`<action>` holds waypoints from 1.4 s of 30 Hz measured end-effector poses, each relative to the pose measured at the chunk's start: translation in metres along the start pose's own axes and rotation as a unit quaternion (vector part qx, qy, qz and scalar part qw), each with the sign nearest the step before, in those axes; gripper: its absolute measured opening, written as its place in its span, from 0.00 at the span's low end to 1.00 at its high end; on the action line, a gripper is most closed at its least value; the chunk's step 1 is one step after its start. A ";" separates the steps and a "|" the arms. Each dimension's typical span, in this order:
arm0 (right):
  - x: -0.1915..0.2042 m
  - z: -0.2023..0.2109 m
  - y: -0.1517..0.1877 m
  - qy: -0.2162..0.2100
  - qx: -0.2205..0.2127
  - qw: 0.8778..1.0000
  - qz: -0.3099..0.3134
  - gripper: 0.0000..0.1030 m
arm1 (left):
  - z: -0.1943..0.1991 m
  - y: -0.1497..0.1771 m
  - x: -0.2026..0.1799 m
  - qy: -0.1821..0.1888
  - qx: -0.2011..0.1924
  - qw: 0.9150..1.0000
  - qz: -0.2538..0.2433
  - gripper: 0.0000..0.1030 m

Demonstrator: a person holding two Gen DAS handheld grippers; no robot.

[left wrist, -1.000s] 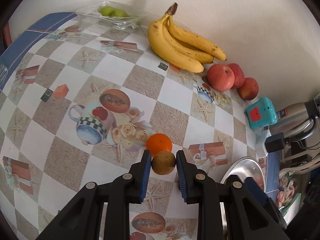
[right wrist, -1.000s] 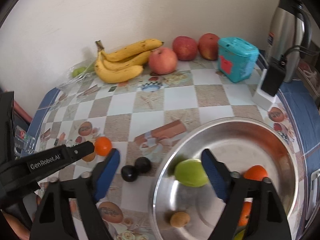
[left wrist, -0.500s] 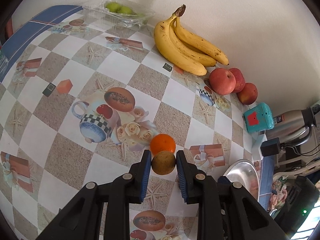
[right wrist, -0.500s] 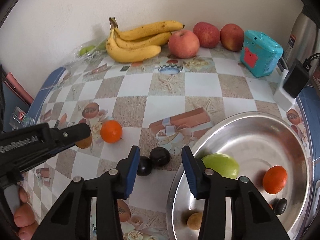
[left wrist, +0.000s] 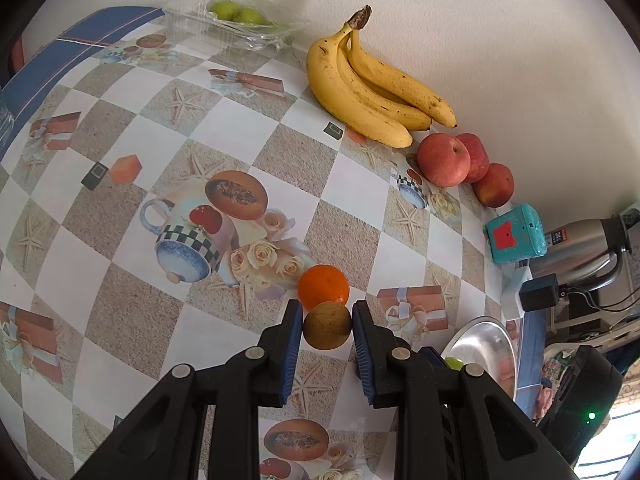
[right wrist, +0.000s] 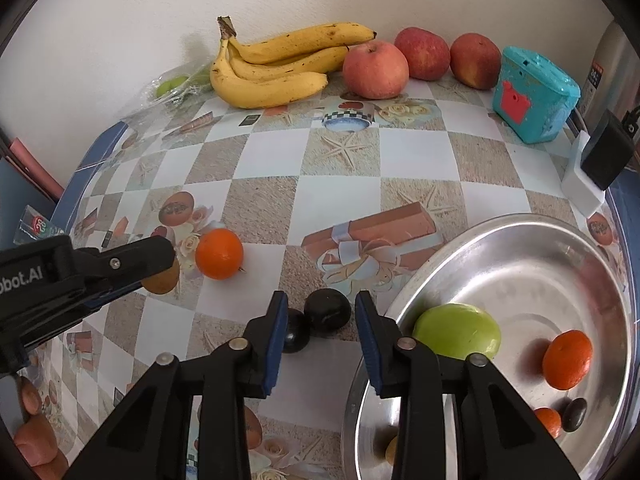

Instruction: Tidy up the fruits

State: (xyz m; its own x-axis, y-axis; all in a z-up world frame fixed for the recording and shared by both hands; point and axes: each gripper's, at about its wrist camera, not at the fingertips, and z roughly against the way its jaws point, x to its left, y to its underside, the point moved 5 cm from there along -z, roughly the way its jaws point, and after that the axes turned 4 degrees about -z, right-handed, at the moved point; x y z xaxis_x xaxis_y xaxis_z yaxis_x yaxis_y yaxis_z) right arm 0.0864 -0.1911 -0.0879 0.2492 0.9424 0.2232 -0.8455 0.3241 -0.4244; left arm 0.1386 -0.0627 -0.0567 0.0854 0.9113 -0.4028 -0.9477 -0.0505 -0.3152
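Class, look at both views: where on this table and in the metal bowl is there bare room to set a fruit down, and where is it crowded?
Free: the checked cloth between the bananas, the loose orange and the metal bowl; also the bowl's far half. Crowded: the wall row of apples and teal box, and the dark fruits by the right tongs.

My right gripper [right wrist: 320, 328] swung off the steel bowl [right wrist: 520, 236], narrowed its jaws, and now brackets the two dark plums [right wrist: 327, 311] just left of it.
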 end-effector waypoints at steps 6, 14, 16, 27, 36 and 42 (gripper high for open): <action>0.002 -0.004 -0.002 0.014 -0.003 1.000 0.003 0.33 | -0.001 0.000 0.000 0.000 0.000 1.000 -0.001 0.27; 0.004 -0.006 -0.002 0.033 -0.008 0.999 0.015 0.32 | -0.002 0.001 0.000 -0.001 0.001 1.000 -0.002 0.27; 0.005 -0.007 -0.002 0.037 -0.009 0.999 0.017 0.32 | -0.002 0.001 0.000 0.000 0.001 1.000 -0.001 0.27; 0.006 -0.010 -0.001 0.042 -0.007 0.999 0.021 0.24 | -0.002 0.000 -0.001 0.000 0.002 1.000 -0.003 0.27; 0.006 -0.009 -0.001 0.047 -0.007 0.999 0.025 0.22 | -0.002 0.000 -0.001 0.000 0.002 1.000 -0.002 0.27; 0.006 -0.010 -0.001 0.046 -0.008 0.999 0.025 0.21 | -0.001 -0.001 -0.001 0.001 0.001 1.000 -0.001 0.27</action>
State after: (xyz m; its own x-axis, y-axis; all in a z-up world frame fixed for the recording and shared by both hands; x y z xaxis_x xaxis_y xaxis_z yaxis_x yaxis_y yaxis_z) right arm 0.0930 -0.1850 -0.0949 0.2505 0.9607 0.1194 -0.8507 0.2773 -0.4466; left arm 0.1394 -0.0636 -0.0571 0.0877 0.9109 -0.4031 -0.9481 -0.0479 -0.3145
